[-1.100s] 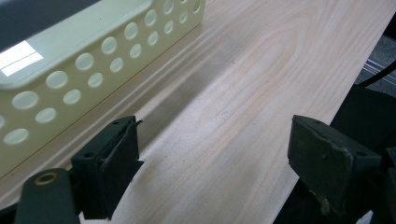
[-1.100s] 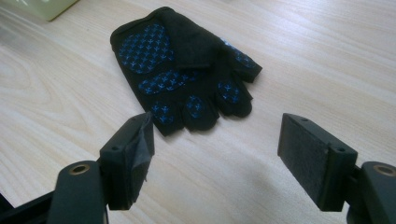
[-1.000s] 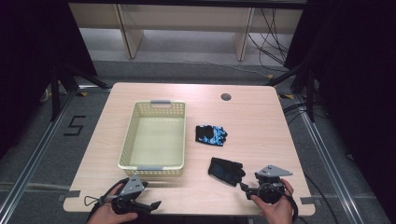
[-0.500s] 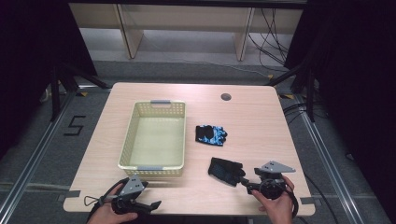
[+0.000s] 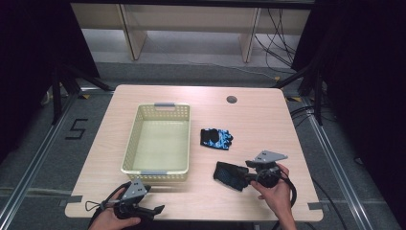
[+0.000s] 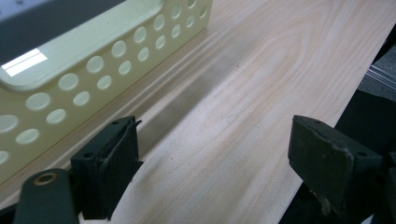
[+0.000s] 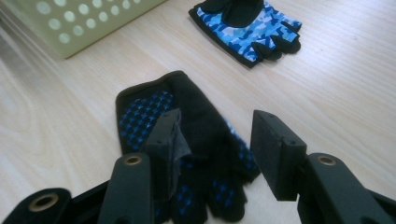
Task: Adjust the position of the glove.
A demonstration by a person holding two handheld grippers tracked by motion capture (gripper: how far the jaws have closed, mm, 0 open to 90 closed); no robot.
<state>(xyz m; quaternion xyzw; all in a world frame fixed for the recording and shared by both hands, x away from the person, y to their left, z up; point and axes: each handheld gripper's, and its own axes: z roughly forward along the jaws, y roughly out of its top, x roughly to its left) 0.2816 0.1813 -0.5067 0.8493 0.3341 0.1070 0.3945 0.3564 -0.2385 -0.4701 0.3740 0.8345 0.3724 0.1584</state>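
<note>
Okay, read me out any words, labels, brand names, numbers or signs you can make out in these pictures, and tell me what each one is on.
"5": black figure marked on the grey floor, left of the table.
White label on the basket rim, seen in the left gripper view: glare-washed, unreadable.
No print can be read on the camouflage glove or the black glove.

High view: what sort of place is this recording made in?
Probably a lab or studio set up for recording, not a home. A lone wooden table stands between dark curtains, rails run along the floor beside it, and loose cables lie behind it.
</note>
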